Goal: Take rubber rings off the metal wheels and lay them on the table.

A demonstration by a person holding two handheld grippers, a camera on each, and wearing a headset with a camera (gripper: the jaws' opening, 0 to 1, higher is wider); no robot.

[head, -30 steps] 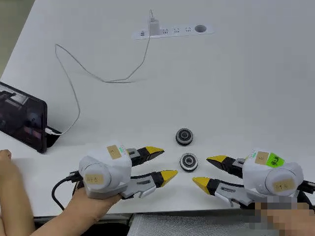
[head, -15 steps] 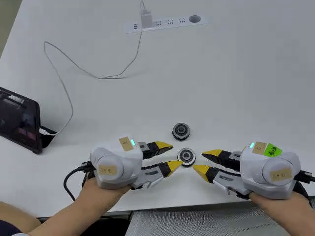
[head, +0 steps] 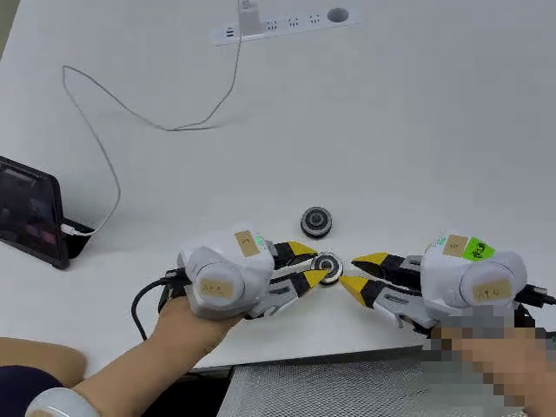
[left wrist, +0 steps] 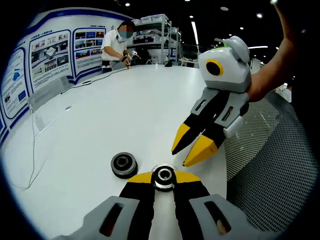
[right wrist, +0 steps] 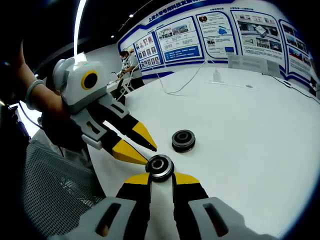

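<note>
- The white table [head: 417,130] bore a power strip [head: 282,24] near its far edge. A cable [head: 113,109] trailed from it to a tablet [head: 30,221] at the left, and metal mesh [head: 347,391] lay below the near edge.
- The gripper views took in the hall: blue-framed wall posters [right wrist: 175,37] and a person [left wrist: 114,47] standing at the table's far end.
- The far wheel [head: 316,221] lay flat on the table, near the near wheel [head: 327,263] but apart from it.
- The left gripper [head: 313,263] was held low, pointing right, with its yellow tips pressed against both sides of the near wheel.
- The right gripper [head: 356,271] faced it, pointing left. Its jaws were parted and held nothing, with the tips just beside that wheel.
</note>
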